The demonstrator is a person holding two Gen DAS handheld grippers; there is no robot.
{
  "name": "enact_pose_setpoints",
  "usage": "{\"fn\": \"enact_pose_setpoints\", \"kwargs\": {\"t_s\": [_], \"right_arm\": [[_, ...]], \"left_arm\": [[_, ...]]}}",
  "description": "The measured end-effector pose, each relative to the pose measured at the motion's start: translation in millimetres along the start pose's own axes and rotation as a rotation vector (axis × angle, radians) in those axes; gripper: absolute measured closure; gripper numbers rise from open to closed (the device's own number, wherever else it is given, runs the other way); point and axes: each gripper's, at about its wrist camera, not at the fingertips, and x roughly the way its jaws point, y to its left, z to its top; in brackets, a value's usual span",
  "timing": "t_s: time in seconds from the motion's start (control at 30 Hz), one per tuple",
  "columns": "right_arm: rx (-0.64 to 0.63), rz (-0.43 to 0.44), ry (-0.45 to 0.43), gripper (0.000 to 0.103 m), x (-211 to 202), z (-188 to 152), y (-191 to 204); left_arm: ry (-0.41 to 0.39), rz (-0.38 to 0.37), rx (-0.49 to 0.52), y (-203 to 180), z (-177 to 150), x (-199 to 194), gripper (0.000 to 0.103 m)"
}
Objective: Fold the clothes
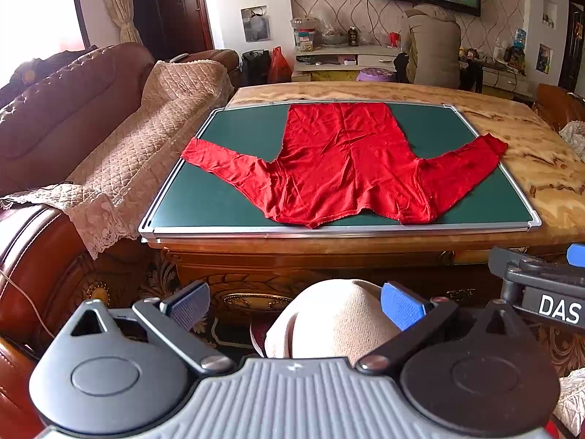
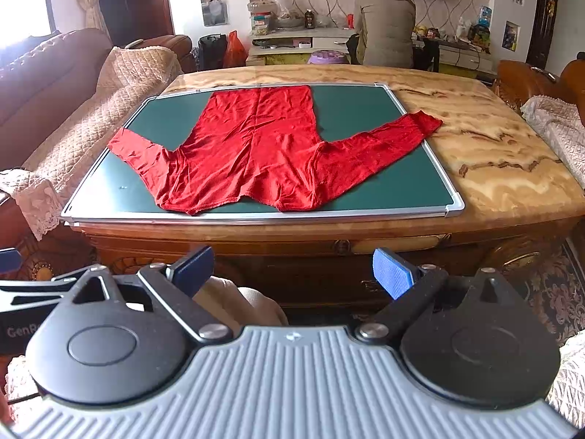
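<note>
A red long-sleeved shirt (image 1: 340, 161) lies flat on a green board (image 1: 226, 201), collar toward me, sleeves spread to both sides; the right sleeve end hangs past the board onto the marble. It also shows in the right wrist view (image 2: 256, 150) on the board (image 2: 395, 190). My left gripper (image 1: 296, 303) is open and empty, held below the table's front edge, well short of the shirt. My right gripper (image 2: 292, 270) is open and empty, also below the front edge. The right gripper's body shows at the right of the left wrist view (image 1: 541, 285).
The board rests on a marble-topped wooden table (image 1: 530, 146). A brown sofa with a quilted cover (image 1: 128, 139) stands at the left. A person in a beige coat (image 1: 433, 47) stands behind the table near a TV shelf. My knee (image 1: 336, 322) is below the left gripper.
</note>
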Motion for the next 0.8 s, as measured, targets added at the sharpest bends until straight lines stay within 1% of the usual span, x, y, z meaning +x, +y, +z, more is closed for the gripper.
{"fn": "enact_pose_setpoints", "kwargs": {"t_s": [0.8], "right_arm": [[-0.010, -0.001, 0.018, 0.002, 8.0, 3.2, 7.0]], "left_arm": [[-0.006, 0.011, -0.010, 3.6, 1.1, 2.9, 0.000]]}}
